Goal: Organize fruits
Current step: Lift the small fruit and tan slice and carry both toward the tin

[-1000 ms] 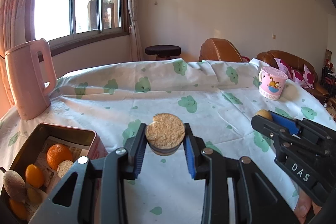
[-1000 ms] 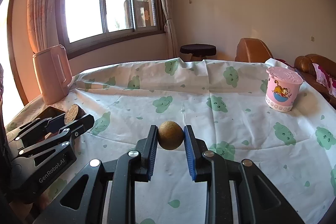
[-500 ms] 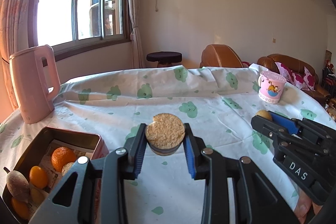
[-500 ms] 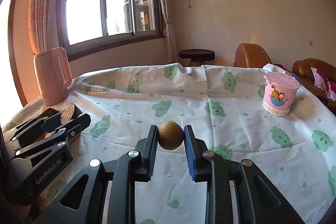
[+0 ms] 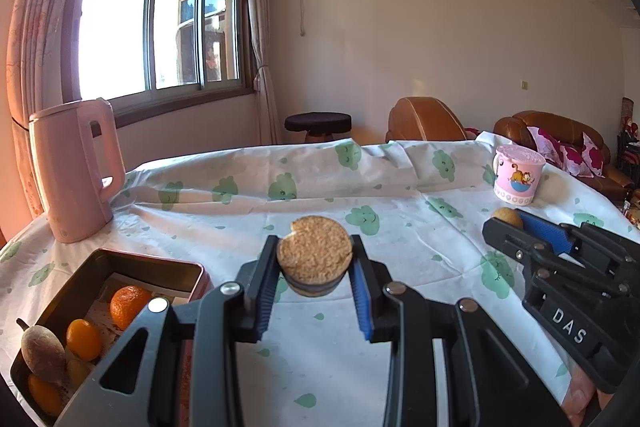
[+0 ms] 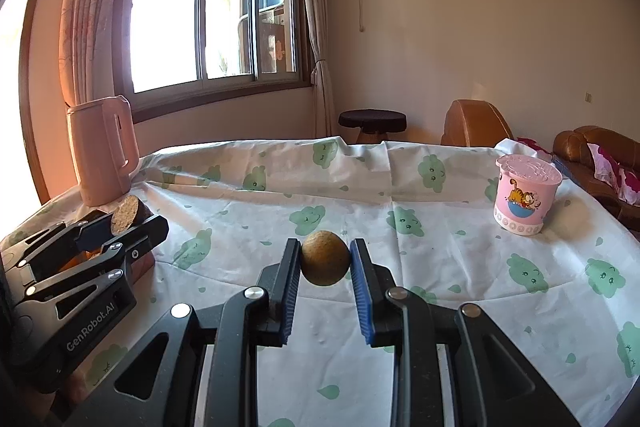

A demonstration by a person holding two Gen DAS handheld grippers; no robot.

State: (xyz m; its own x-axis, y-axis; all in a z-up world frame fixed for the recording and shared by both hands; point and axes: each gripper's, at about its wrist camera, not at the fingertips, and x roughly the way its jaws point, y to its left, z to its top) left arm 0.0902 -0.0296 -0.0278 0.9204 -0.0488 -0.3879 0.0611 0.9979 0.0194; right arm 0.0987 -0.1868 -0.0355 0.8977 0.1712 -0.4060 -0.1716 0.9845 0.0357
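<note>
My left gripper (image 5: 315,261) is shut on a round, dark-skinned fruit piece with a grainy tan cut face (image 5: 315,254), held above the tablecloth. It also shows at the left of the right wrist view as the left gripper (image 6: 120,223) with the cut fruit (image 6: 123,214). My right gripper (image 6: 325,263) is shut on a small round brown fruit (image 6: 325,258), seen too as the right gripper (image 5: 516,227) with the brown fruit (image 5: 506,215). A metal tin (image 5: 140,259) at lower left holds an orange (image 5: 129,301), small orange fruits (image 5: 83,339) and a brown pear-like fruit (image 5: 42,349).
A pink kettle (image 5: 74,171) stands at the table's left rear. A pink cartoon cup (image 5: 518,181) with a lid stands at the right rear. The white cloth with green prints (image 5: 320,195) covers the table. Brown sofas (image 5: 560,131) and a dark stool (image 5: 318,125) lie beyond.
Both views have tilted upward a little, so the table and objects sit lower in frame. Both grips are unchanged.
</note>
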